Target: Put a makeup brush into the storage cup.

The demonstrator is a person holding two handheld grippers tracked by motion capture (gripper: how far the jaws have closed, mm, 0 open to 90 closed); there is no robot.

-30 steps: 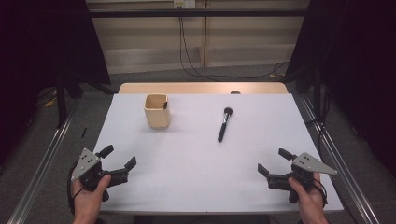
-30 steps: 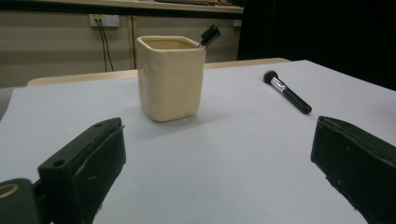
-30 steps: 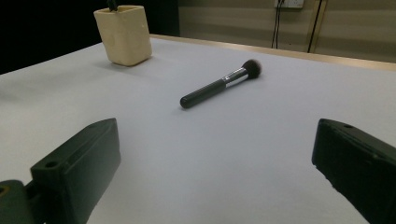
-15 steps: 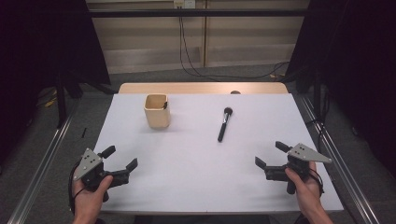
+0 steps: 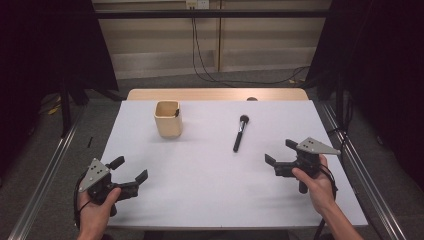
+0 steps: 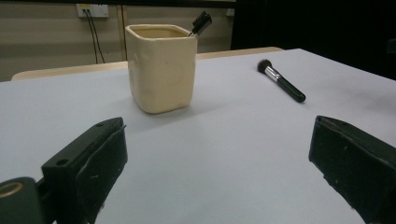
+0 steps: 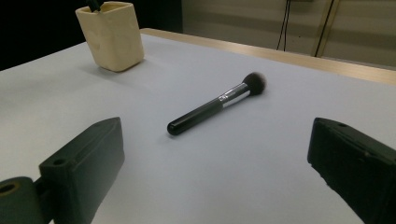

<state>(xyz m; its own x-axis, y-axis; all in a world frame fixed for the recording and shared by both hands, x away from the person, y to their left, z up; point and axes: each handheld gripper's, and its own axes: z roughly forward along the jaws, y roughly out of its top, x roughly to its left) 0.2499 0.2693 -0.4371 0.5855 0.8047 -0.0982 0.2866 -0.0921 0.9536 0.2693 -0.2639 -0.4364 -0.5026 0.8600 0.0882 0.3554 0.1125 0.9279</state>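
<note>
Tongs in both hands stand wide with nothing between them: the right tongs [image 5: 276, 161] hang low over the counter [image 5: 200, 180] at its right side, pointed toward the makeup brush [image 5: 239, 133], and the left tongs [image 5: 131, 171] wait near the front left corner, aimed at the cream ceramic cup [image 5: 167, 118]. That brush lies flat on the white cover, right of centre, bristle head toward the far edge and black handle toward the person, well apart from the cup at the far left. A small dark-headed brush [image 6: 200, 22] leans out of the cup at its rim. From where I stand this looks like the approach for a pickup, with the right hand [image 5: 314, 181] lining up on the handle while the left holds off. In the right gripper view the handle lies slantwise between the jaws but some way ahead of them, so the next move calls for going forward and down and squaring the jaws across the handle before closing, probably around its middle, since the round barrel could roll on the smooth cover.
</note>
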